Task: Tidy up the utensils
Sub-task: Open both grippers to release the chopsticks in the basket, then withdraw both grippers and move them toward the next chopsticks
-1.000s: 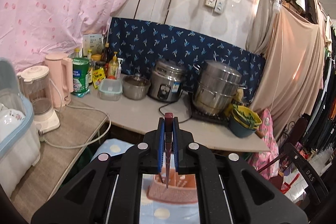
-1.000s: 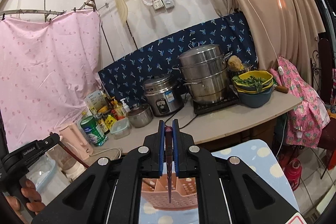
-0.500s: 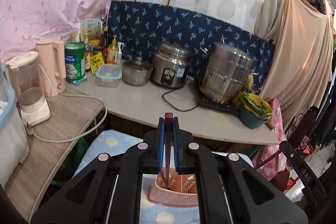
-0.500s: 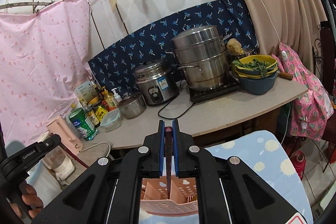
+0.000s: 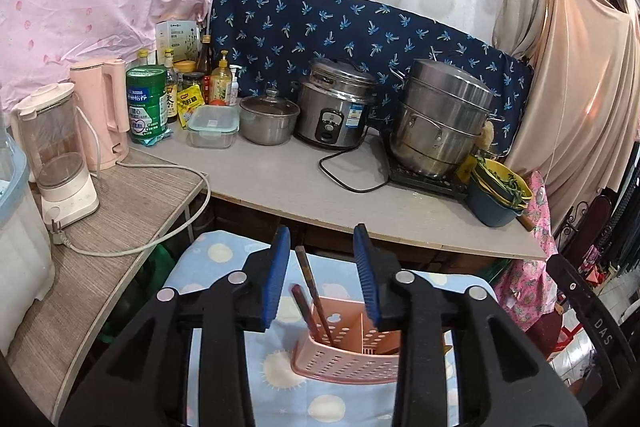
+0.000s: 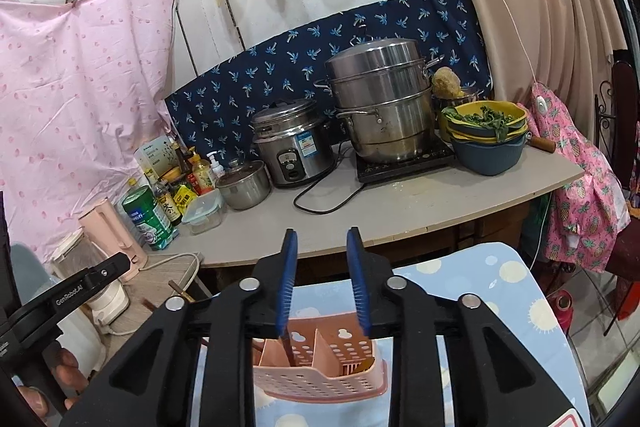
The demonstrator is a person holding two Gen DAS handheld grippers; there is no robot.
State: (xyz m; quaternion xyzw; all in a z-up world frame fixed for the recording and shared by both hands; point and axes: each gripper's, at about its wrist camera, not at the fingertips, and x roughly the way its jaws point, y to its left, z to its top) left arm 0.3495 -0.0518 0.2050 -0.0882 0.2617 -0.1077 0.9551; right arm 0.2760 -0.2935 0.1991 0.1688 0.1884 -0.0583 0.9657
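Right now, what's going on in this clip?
A person is sorting chopsticks into a pink utensil caddy on a blue sun-patterned cloth. The left hand-held gripper has just been opening: its jaws stand apart, and two dark chopsticks lean in the caddy's left compartment, touching neither pad. The right hand-held gripper has likewise been opening above the caddy, a chopstick standing below it.
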